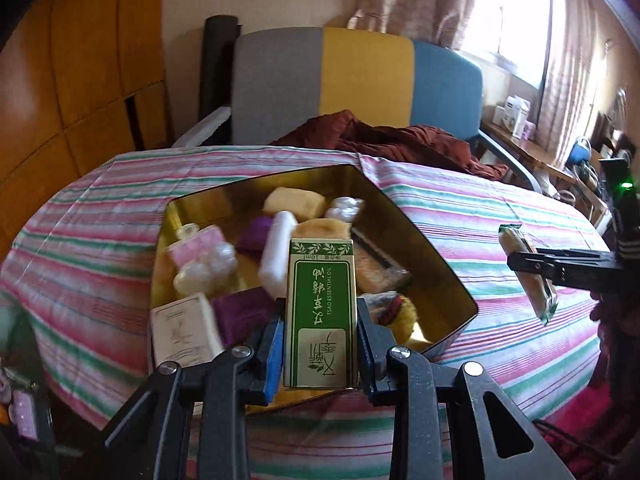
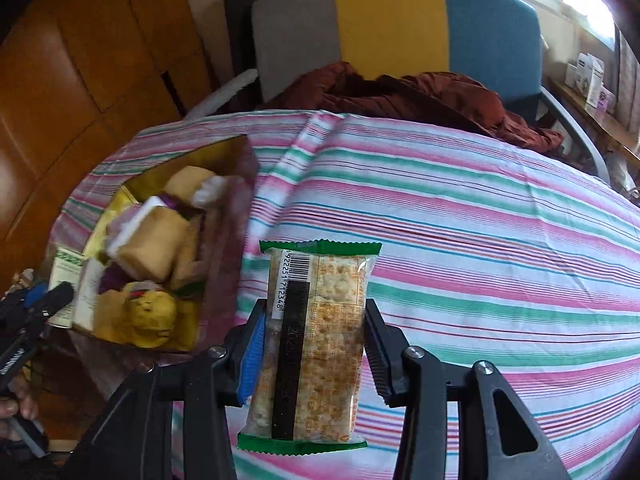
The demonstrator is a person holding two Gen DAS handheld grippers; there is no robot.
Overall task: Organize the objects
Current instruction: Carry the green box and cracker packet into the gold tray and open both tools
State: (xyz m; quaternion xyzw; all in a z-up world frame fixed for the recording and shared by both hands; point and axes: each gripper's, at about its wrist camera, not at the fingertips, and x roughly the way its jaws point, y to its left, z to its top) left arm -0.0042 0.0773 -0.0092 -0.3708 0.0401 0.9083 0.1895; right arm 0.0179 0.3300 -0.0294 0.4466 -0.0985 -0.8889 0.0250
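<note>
I hold the essential-oil box point(image 1: 321, 312) clamped in the left gripper point(image 1: 320, 344) above the gold tin point(image 1: 436, 256); the right gripper point(image 2: 314, 344) clamps a cracker packet point(image 2: 316, 344) over the striped cloth point(image 2: 480, 240). Step: sorting, probably out of the tin. Next: place each item clear.
</note>
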